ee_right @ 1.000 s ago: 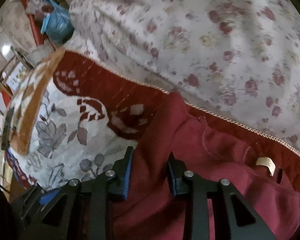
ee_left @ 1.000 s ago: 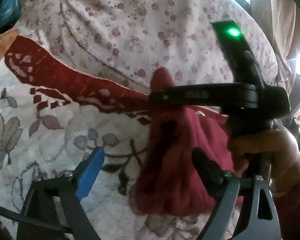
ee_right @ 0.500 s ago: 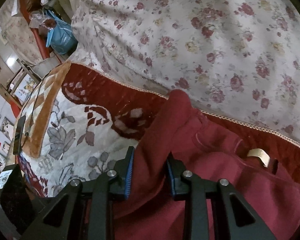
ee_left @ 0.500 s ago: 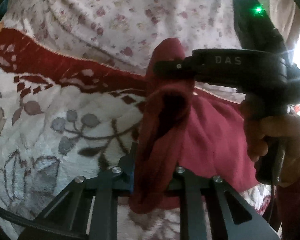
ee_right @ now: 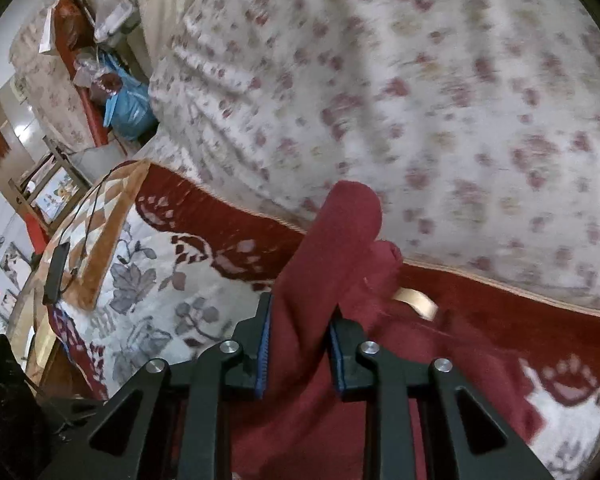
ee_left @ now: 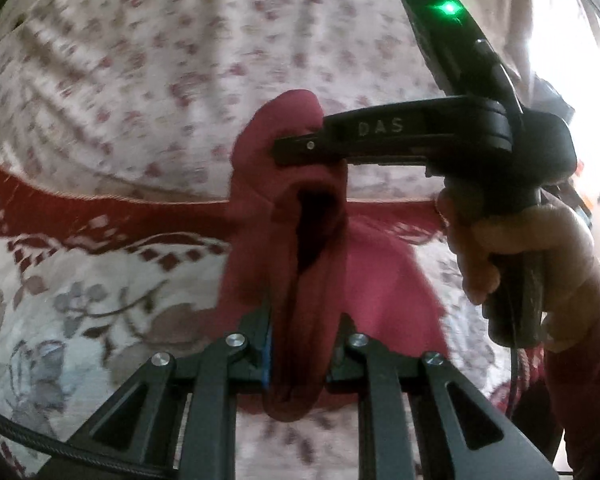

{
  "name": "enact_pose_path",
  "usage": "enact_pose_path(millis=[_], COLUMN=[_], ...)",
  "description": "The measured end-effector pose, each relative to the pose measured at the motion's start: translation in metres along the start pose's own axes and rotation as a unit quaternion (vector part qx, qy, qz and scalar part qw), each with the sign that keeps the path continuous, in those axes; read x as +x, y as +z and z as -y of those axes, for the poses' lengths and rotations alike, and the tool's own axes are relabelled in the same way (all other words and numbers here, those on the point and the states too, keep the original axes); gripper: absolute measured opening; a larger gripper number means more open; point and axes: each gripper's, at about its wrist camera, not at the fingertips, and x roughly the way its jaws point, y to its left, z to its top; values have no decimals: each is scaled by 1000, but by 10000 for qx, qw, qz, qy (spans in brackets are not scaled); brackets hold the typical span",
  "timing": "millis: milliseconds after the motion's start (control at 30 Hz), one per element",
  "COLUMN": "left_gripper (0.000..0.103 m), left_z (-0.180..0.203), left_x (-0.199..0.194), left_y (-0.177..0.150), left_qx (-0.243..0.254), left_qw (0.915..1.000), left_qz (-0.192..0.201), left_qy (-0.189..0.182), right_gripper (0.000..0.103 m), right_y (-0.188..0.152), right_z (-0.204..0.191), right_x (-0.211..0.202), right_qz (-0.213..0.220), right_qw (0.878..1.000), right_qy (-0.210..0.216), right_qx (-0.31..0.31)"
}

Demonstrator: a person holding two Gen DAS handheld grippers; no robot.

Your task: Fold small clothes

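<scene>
A dark red garment [ee_left: 300, 240] hangs lifted above a floral blanket [ee_left: 100, 300]. My left gripper [ee_left: 302, 344] is shut on its lower bunched edge. My right gripper [ee_right: 298, 344] is shut on another fold of the same garment [ee_right: 328, 248]; in the left wrist view its black body [ee_left: 400, 140] pinches the garment's upper edge, with a hand on the handle. A tan label [ee_right: 414, 300] shows on the cloth beside the right fingers. An open cuff or sleeve end faces the left camera.
A quilt with small red flowers [ee_right: 420, 100] lies behind the blanket's red border [ee_right: 220, 220]. At the far left are a blue bag [ee_right: 128, 108], cluttered furniture and a black cable with a box [ee_right: 56, 268] on the blanket's edge.
My left gripper went from open beside the garment to shut on its lower edge. Both grippers then lifted the garment higher off the blanket.
</scene>
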Motion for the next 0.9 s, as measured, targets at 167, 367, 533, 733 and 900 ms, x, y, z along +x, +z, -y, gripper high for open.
enact_pose_path(millis=[167,367,533,733,900], left_gripper=[17,17,25,60,63], left_z=[61,113,123,90,46], left_x=[25,75,104,43,22], left_y=[-1,-23,-37,-32,-28], left_qx=[495,868,848,838,848], left_qw=[9984,9935,9910,9942,9942], left_qz=[-238,-718,-1021,-574,-202], left_qy=[-148,-166,-164,-366,623], right_gripper=[22,21,21,49,51], right_y=[-27,-78,-113,-118,-130], right_z=[55,127,165,170,132], right_x=[-41,-56,-17,-53,-96], right_qz=[71,2,-342,109,331], right_qw=[9992,9943,9842,9777,9864], right_qy=[-280,-475,-812,-858,-566], right_qx=[292,954,1534,1916,1504])
